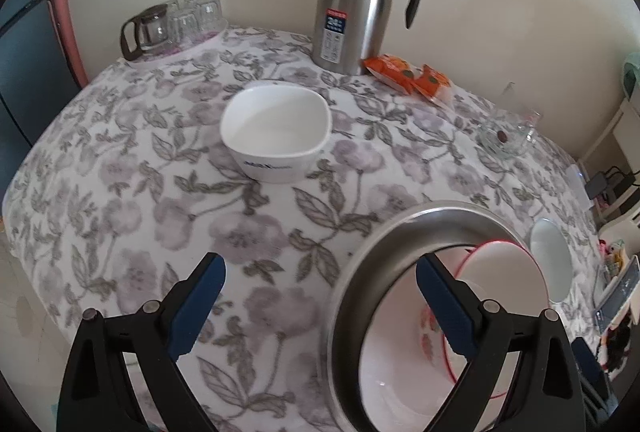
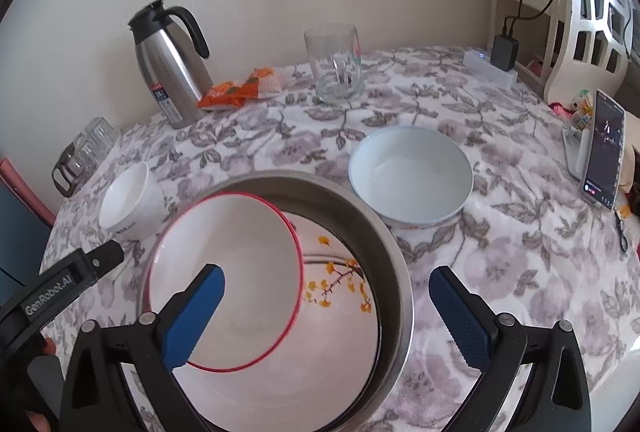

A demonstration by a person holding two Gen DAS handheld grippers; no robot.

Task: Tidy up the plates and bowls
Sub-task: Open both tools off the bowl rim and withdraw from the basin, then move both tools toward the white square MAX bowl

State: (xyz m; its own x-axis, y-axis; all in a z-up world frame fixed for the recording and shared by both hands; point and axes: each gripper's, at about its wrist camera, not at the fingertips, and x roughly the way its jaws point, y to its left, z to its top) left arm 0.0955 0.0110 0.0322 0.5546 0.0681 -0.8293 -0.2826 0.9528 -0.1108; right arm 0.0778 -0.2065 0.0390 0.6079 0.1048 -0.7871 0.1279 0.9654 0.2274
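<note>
A steel basin (image 2: 390, 232) stands on the flowered tablecloth. Inside it are a white bowl with yellow blossoms (image 2: 340, 284) and a red-rimmed white bowl (image 2: 224, 272) tilted on top. My right gripper (image 2: 327, 273) hangs open above the basin, its left finger over the red-rimmed bowl, nothing gripped. My left gripper (image 1: 320, 262) is open too, straddling the steel basin (image 1: 360, 260) rim with nothing between the pads. A square white bowl (image 1: 276, 132) sits beyond it. A round white bowl (image 2: 412, 176) with a blue edge sits behind the basin on the right.
A steel thermos jug (image 1: 356, 0) and orange snack packets (image 1: 412, 76) stand at the back by the wall. A glass mug (image 2: 336, 64), a tray of glass cups (image 1: 176, 24), a phone on a stand (image 2: 604, 152) and a power strip (image 2: 492, 68) ring the table.
</note>
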